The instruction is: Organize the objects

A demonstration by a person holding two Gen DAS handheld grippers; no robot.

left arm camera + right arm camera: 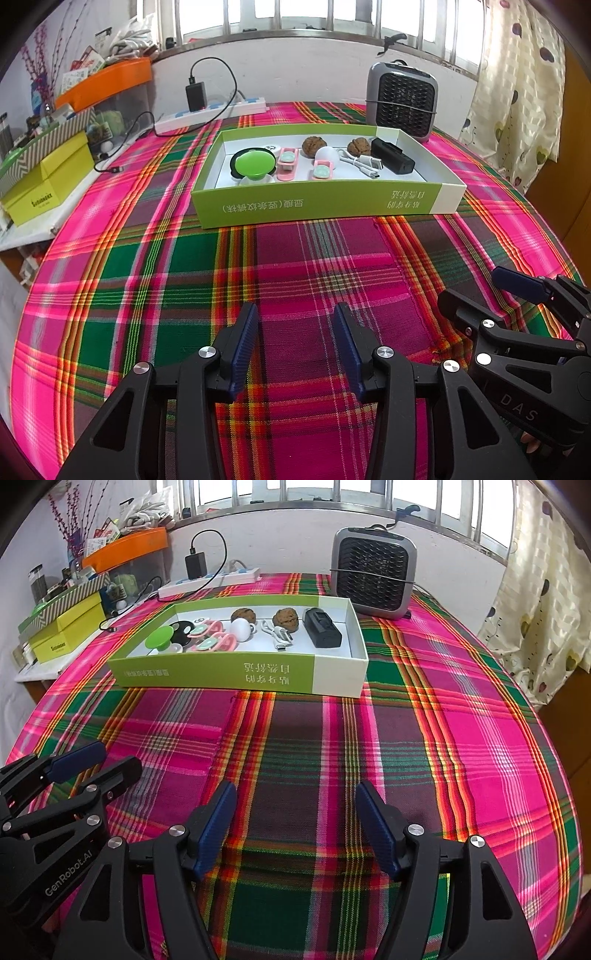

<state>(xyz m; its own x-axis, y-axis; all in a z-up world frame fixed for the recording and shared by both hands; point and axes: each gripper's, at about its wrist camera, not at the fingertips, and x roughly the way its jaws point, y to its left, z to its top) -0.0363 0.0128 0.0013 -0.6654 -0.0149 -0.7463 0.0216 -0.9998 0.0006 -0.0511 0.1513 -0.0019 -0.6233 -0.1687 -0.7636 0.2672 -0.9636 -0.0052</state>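
Green box (325,206) with all the small items sits upper centre of frame, long axis left-right, well apart beyond both grippers; left gripper (295,314) and right gripper (295,794) jaws apart, empty, about equally near.

box (317,206): shallow green-and-white cardboard tray, lying open and flat on the plaid-covered surface; printed text on its near wall is showing upside down
green knob (253,164): round, lying at the left end of the box; resting over a black disc (181,631)
pink clips (287,162): two, pale green centres, lying just right of the knob
white egg-shaped item (241,627): sitting mid-box
walnuts (314,146): two, brown, sitting along the far wall
white cable (360,162): coiled, lying between them
black block (392,156): lying at the right end
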